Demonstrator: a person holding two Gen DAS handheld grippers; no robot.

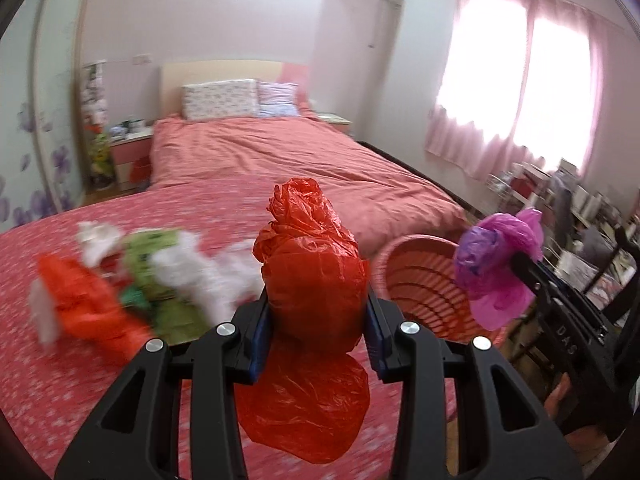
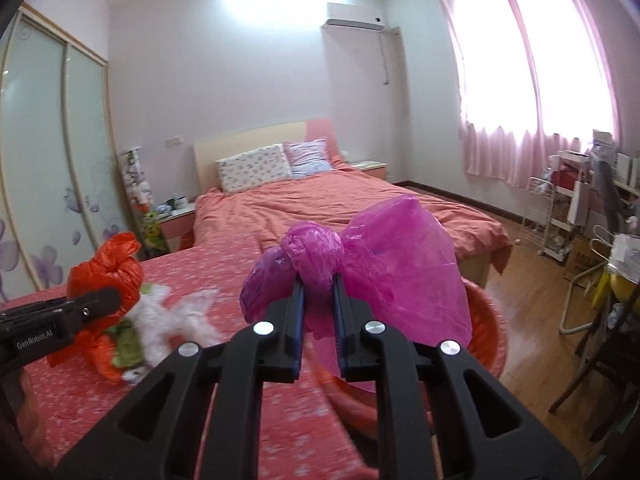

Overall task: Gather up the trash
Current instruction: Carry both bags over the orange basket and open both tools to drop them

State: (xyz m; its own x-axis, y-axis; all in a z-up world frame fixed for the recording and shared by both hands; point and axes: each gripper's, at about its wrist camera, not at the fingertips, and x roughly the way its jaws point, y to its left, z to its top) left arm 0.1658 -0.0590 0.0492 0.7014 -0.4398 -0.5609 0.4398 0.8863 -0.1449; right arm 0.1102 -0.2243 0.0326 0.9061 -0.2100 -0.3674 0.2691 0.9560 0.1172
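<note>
My left gripper (image 1: 316, 312) is shut on a knotted red plastic bag (image 1: 312, 264) and holds it above the red bedspread. My right gripper (image 2: 318, 286) is shut on the knot of a magenta plastic bag (image 2: 384, 264), held over the pink ribbed basket (image 2: 490, 316). In the left wrist view the basket (image 1: 416, 280) lies just right of the red bag, with the magenta bag (image 1: 500, 264) above its right side. A pile of loose trash (image 1: 132, 280), orange, green and white, lies on the bed at left; it also shows in the right wrist view (image 2: 160, 320).
The bed (image 1: 280, 168) with a salmon duvet and two pillows stretches ahead. A nightstand (image 1: 130, 148) stands at its left, wardrobe doors (image 2: 48, 160) further left. A wire cart and cluttered shelves (image 2: 568, 216) and a chair (image 2: 600, 344) stand on the wooden floor at right.
</note>
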